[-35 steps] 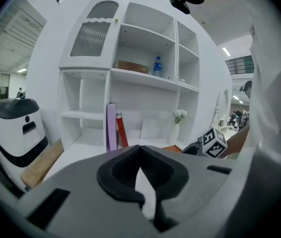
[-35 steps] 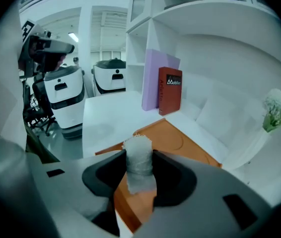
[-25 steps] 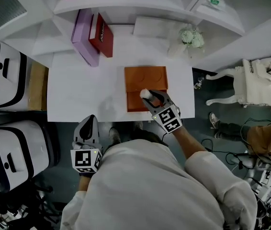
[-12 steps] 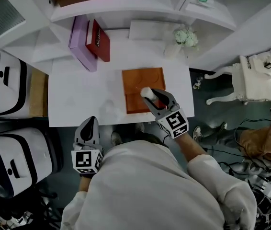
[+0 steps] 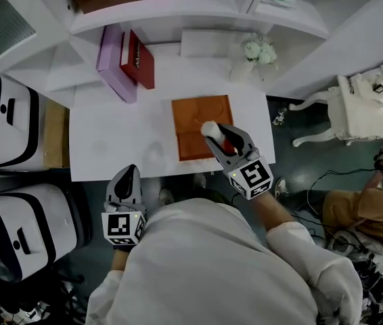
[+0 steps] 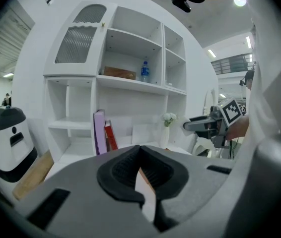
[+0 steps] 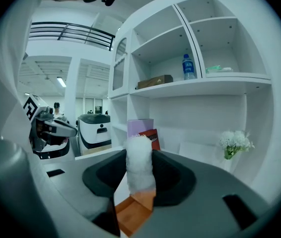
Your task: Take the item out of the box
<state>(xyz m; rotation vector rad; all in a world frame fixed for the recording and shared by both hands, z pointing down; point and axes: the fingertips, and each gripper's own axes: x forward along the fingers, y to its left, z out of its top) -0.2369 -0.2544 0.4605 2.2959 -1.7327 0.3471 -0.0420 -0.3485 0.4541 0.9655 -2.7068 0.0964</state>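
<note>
White fluffy item [image 7: 139, 166]: long axis upright, upper end rising above the pads, lower end over the open orange box [image 5: 201, 117] at frame centre. Your right gripper [image 5: 213, 133] clamps its sides, jaws partly apart. Your left gripper [image 5: 125, 181], at lower left off the white table [image 5: 110, 141], has its jaws together and holds nothing.

Brightness: strong and even; my white table [image 5: 110, 141] and shelves [image 7: 200, 86] nearly wash out.
Source: overhead strip lights [image 6: 211, 52]; one lamp [image 6: 239, 0] flares in my left gripper view.
Shadows: faint, soft smudges on the table.
Distortion: both gripper views bulge, with black corners.
Focus: the fluffy white item [image 7: 139, 165] in my right gripper [image 5: 217, 134] looks soft; the gripper shells near the lens blur.
</note>
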